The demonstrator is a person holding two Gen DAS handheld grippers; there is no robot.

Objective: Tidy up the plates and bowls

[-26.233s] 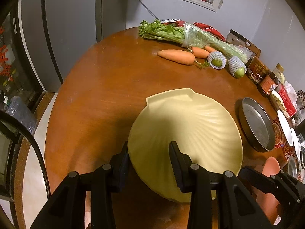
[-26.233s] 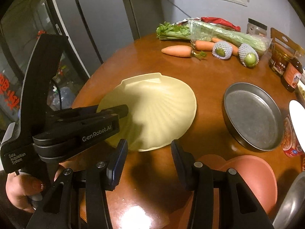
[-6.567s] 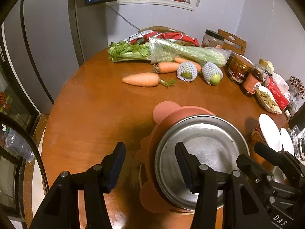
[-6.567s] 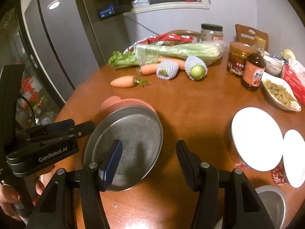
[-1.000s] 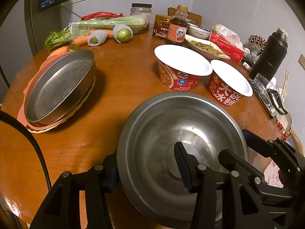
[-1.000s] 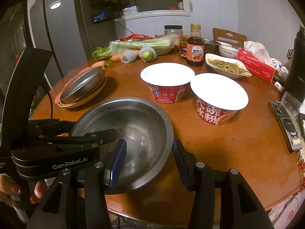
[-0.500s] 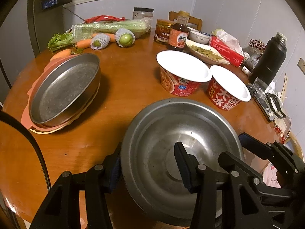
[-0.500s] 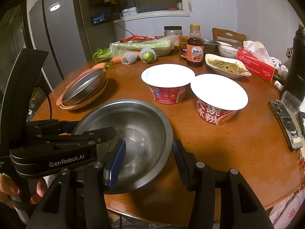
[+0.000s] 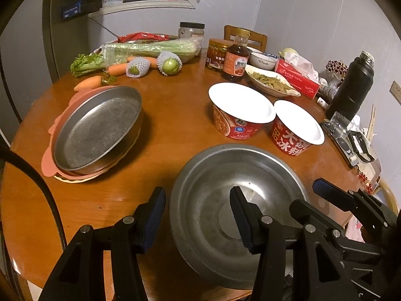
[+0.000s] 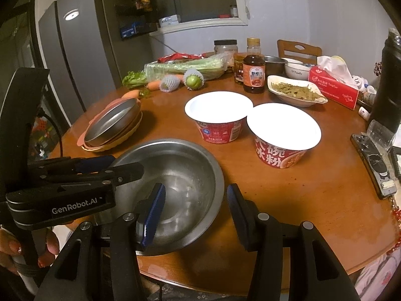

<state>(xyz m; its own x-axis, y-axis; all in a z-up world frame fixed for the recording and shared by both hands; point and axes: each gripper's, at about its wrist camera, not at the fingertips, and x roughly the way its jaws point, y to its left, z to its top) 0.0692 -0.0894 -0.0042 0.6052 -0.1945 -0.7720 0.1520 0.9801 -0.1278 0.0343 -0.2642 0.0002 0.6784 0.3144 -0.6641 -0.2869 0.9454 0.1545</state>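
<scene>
Steel bowl (image 9: 240, 215): round, deep, dull brushed metal with a flat circular base and faint concentric rings, sitting on the near edge of the tabletop (image 9: 175, 115), rim slightly past the edge toward the camera.

Left tool (image 9: 198, 215): jaws spread and straddling the bowl's near-left rim, one finger outside the wall, the other inside over the basin; a gap shows at both blue ribbed pads, nothing pinched.

Right tool (image 10: 195, 213): jaws likewise spread across the bowl's right rim, left finger inside the basin, right finger over bare wood; pads clear of the metal.

Hand (image 10: 15, 250) grips the left tool's handle at the lower left of the right wrist view.

Plate stack (image 9: 95, 135), left of the bowl and apart from it: shallow round steel pan on top, tilted, over a pink plate with lobed edge, and a pale yellow rim lowest.

Behind the bowl: two red paper noodle cups (image 9: 240, 115) with white lids, side by side, nearly touching.

Tabletop is round, glossy brown wood.
</scene>
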